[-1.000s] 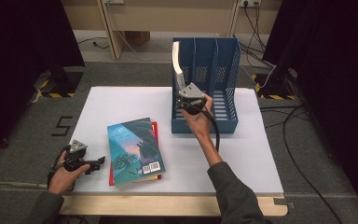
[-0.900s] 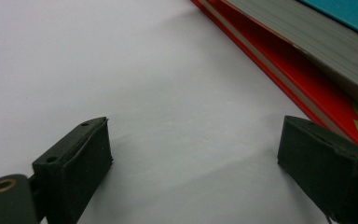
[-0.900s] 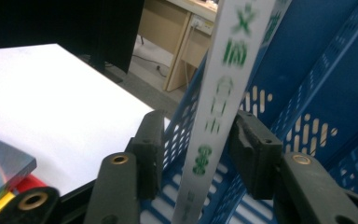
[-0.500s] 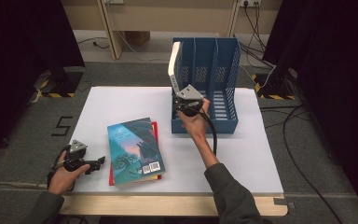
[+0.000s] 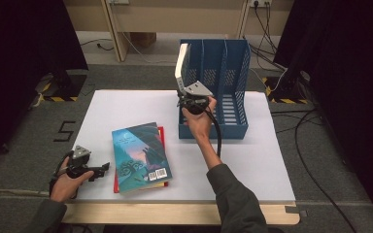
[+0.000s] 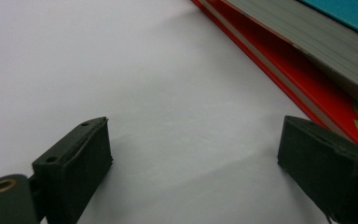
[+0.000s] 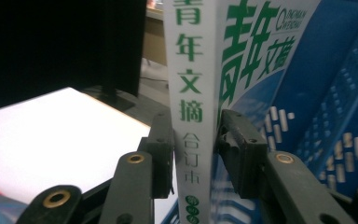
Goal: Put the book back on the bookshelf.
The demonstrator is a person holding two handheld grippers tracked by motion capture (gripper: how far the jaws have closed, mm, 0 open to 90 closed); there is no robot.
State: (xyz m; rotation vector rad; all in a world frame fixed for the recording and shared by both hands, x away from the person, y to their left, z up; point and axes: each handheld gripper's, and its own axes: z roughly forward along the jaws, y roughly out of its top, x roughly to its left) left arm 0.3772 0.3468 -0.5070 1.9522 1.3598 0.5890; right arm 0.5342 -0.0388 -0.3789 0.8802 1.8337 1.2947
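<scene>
Table: a white tabletop with a pale wooden strip along the near edge; the broad left and middle stretch behind the books lies bare.
File rack: a blue rack with three upright slots stands at the back right of the table, its far end at the table's far edge.
White book: a white book with green lettering on its spine stands almost upright, leaning slightly, at the outer left wall of the rack, its top above the rack's rim.
Right gripper: the right gripper holds the book low on its spine; in the right gripper view its jaws, which have just been closing, sit on either side of the spine, one on each cover.
Stacked books: a teal-covered book lies flat on a red book, near the front left of the table, well apart from the rack.
Left gripper: the left gripper rests at the near left of the table, just beside the stack; its jaws stand wide with bare table between them.
Open room: a bare strip of table runs between the stack and the rack.
</scene>
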